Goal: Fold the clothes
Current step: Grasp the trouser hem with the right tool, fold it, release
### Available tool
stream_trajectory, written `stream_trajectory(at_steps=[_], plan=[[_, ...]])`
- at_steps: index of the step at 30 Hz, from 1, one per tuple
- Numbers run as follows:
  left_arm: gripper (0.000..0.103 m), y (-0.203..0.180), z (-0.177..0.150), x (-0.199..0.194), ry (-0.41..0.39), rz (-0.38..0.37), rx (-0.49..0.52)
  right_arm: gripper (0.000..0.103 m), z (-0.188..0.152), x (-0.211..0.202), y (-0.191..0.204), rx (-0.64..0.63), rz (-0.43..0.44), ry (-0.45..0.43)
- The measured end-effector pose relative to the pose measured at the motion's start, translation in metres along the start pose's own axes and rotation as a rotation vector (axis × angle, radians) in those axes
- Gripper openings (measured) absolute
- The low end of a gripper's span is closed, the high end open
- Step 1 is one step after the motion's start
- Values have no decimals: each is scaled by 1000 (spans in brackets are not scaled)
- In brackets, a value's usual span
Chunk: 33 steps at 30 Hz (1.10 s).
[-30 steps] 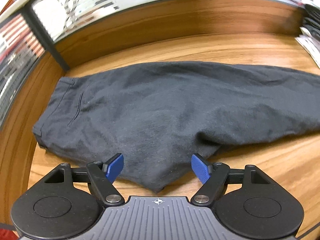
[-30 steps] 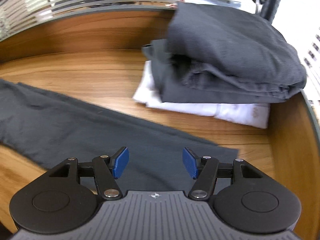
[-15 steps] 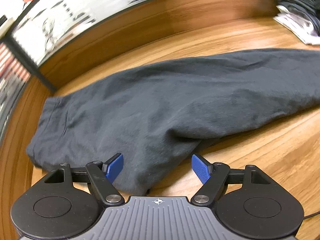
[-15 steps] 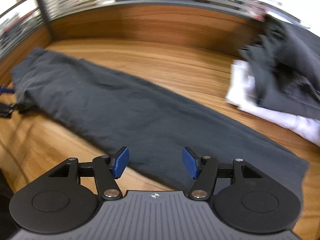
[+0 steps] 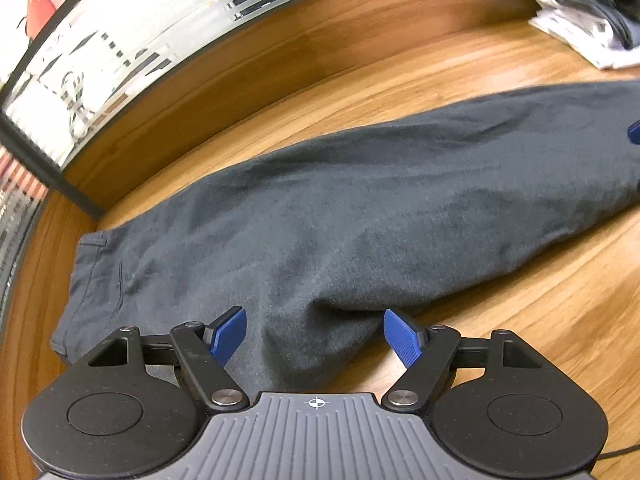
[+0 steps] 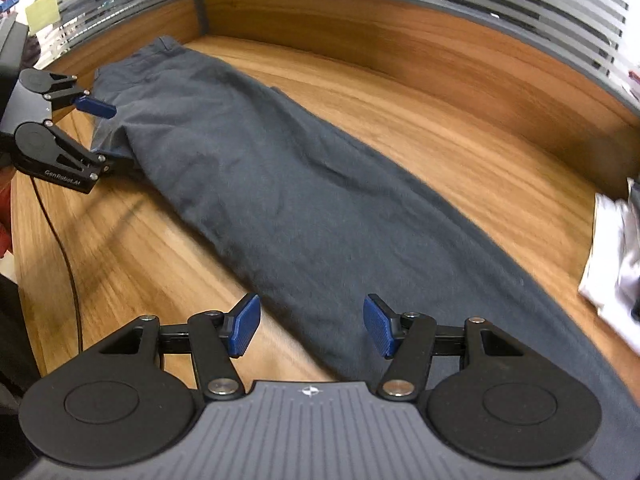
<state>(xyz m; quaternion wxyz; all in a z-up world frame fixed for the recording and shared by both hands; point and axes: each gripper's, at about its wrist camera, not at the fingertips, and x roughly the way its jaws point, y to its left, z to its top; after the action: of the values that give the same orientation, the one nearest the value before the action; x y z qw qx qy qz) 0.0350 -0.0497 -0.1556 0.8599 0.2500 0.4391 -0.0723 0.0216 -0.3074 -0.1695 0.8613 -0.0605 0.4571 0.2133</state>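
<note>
Dark grey trousers (image 5: 360,216) lie flat on the wooden table (image 5: 520,320), already doubled leg over leg, long axis running left to right across the person: waistband end at the left, leg cuffs at the right. Left gripper (image 5: 314,338) sits at the waist/seat end, jaws spread wide, blue pads either side of the near edge of the fabric, nothing pinched. Right gripper (image 6: 310,330) is down at the leg end, jaws also spread wide, the trouser edge running between the pads, nothing pinched. From the right view the left gripper (image 6: 100,132) shows far off at the waistband. Judgement: next fold goes along the long axis, so each gripper takes its own nearer end. A stack of folded clothes (image 5: 592,20), dark over white, sits at the far right, well apart. Readable writing: "GenRobot.AI" on the left gripper body; nothing else legible.
</note>
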Motion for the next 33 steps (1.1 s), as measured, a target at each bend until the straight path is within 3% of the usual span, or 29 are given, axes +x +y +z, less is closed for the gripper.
stream_trajectory(at_steps=[5, 11, 12, 15, 16, 20, 27, 33], plan=[[78, 6, -11, -1, 17, -8, -25, 64, 13, 6, -5, -18, 6, 2], [78, 8, -24, 11, 62, 27, -7, 55, 12, 26, 7, -91, 4, 78], [76, 10, -24, 13, 60, 38, -6, 49, 11, 29, 11, -113, -7, 84], [63, 18, -20, 15, 43, 66, -24, 14, 11, 35, 21, -175, -42, 98], [61, 21, -17, 15, 37, 70, -35, 8, 13, 34, 22, -187, -53, 93], [48, 39, -4, 16, 7, 66, -80, 4, 26, 27, 19, -189, -101, 55], [47, 53, 13, 16, -46, 46, -91, 4, 58, 10, -5, -96, -122, -17], [48, 55, 18, 25, -36, 31, -107, 4, 87, 28, -28, -73, -140, 14]])
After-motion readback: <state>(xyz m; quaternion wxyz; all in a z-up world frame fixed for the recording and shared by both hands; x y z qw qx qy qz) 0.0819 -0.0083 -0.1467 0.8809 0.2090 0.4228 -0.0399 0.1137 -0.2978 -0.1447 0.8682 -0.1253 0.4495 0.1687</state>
